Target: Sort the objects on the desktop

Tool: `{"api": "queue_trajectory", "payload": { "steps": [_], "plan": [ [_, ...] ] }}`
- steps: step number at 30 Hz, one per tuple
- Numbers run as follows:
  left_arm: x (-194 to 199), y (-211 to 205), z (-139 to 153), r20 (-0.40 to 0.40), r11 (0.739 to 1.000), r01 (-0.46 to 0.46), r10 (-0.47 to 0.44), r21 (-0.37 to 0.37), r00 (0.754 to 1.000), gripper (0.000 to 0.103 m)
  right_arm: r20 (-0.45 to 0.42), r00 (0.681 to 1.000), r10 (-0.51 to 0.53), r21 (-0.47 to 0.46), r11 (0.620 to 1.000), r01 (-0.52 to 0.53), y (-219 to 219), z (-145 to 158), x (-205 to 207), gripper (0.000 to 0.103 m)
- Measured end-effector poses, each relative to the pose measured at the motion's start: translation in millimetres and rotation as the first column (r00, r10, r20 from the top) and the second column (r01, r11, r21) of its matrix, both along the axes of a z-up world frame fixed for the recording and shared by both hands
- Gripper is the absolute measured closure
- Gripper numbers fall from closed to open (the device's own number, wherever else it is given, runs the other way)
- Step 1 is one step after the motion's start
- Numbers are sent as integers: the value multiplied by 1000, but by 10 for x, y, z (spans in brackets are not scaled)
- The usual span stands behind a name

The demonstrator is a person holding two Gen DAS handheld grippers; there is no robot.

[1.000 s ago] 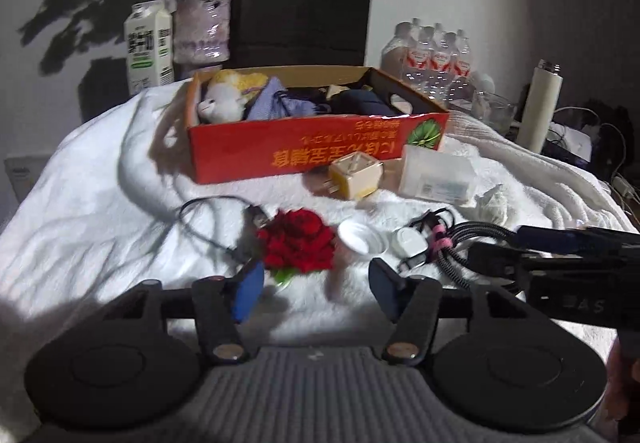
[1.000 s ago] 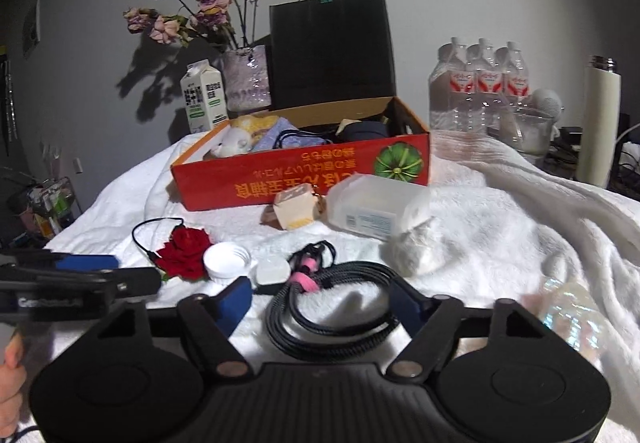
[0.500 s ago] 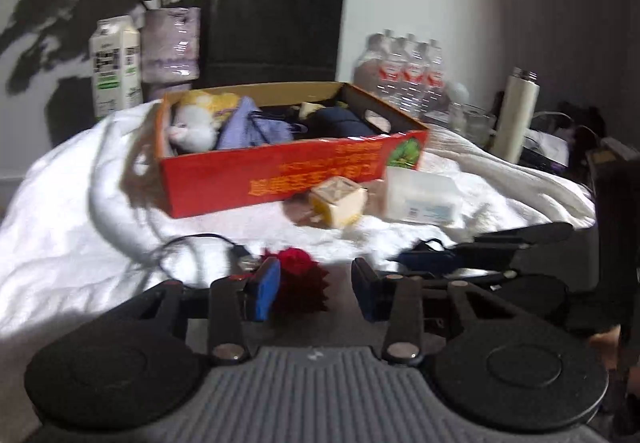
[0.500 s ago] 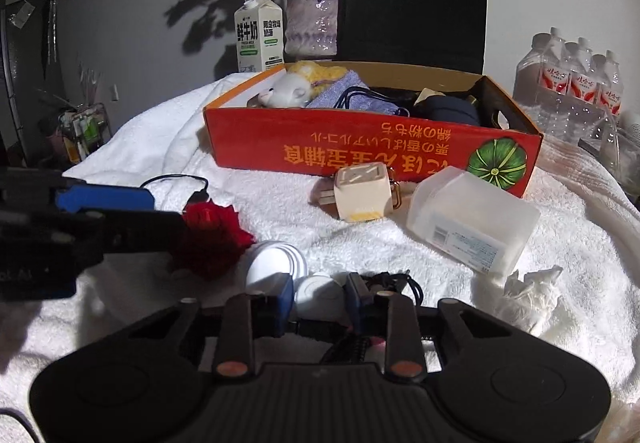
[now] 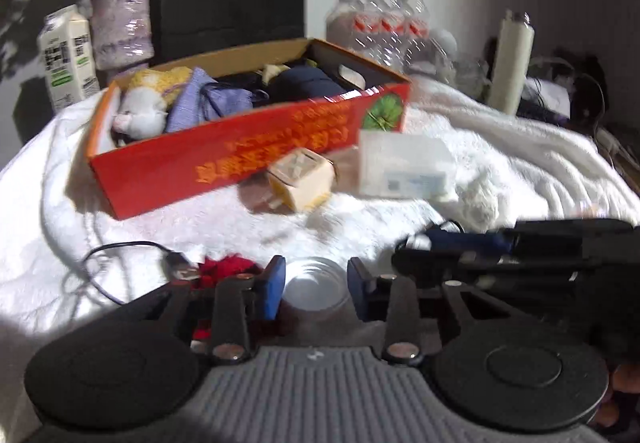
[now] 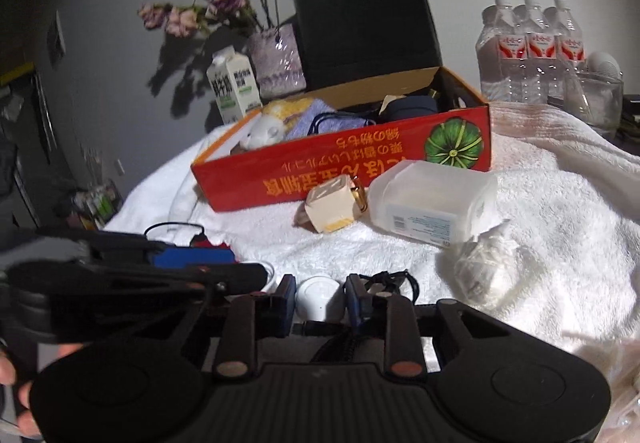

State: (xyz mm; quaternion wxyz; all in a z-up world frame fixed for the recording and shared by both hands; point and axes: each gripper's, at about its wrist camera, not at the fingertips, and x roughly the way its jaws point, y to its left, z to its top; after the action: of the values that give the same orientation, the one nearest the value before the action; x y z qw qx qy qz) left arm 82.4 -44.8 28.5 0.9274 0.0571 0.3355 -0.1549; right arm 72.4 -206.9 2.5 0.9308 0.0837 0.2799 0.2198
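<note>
The left gripper has its two blue fingers a little way apart, one on each side of a round white lid. I cannot tell if they touch it. A red rose lies just left of the lid, beside the plug of a thin black cable.

The right gripper has its fingers close on both sides of a small round white charger. I cannot tell if they squeeze it. A black cord lies bunched just behind.

Farther back on the white towel sit a cream cube and a clear plastic box. Behind them stands a red cardboard box full of soft things.
</note>
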Motion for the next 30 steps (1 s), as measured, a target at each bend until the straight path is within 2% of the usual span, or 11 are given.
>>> {"api": "queue_trajectory", "payload": {
  "steps": [2,4,6,8,9,11,13,18,22,25,30],
  "plan": [
    [29,-67,-69,-38,1000,11,-10,11,999,73,28,999,-26,24,999,26,-79,8,-47,78],
    [1,-101,-85,-26,1000,0,0,19,1000,84,37,998,-50,41,998,48,-148,0,-79,78],
    [-76,-122,-54,-11,1000,22,-22,19,1000,84,28,998,-59,54,997,57,-201,-23,-88,78],
    [-164,-164,-51,10,998,44,-45,53,999,86,33,997,-67,66,996,64,-227,-28,-107,78],
    [-187,-179,-71,9,996,42,-43,79,999,96,41,997,-67,69,996,64,-232,-24,-119,78],
    [-226,-214,-68,25,994,28,-31,106,999,96,61,996,-71,68,995,67,-222,-10,-142,78],
    [-298,-196,7,42,995,0,-4,97,999,99,82,994,-67,55,997,62,-192,3,-175,78],
    [-547,16,315,71,997,-58,61,-46,996,99,138,989,-48,56,998,40,-168,62,-256,78],
    [-740,209,518,98,988,-90,102,-122,990,100,158,987,-42,45,998,35,-132,158,-351,78],
    [-772,373,664,82,977,-86,104,-196,991,100,166,986,-34,75,997,22,-136,286,-466,78],
    [-526,608,995,125,974,-67,96,-218,987,100,170,985,-19,115,993,-1,-171,618,-488,78]
  ]
}}
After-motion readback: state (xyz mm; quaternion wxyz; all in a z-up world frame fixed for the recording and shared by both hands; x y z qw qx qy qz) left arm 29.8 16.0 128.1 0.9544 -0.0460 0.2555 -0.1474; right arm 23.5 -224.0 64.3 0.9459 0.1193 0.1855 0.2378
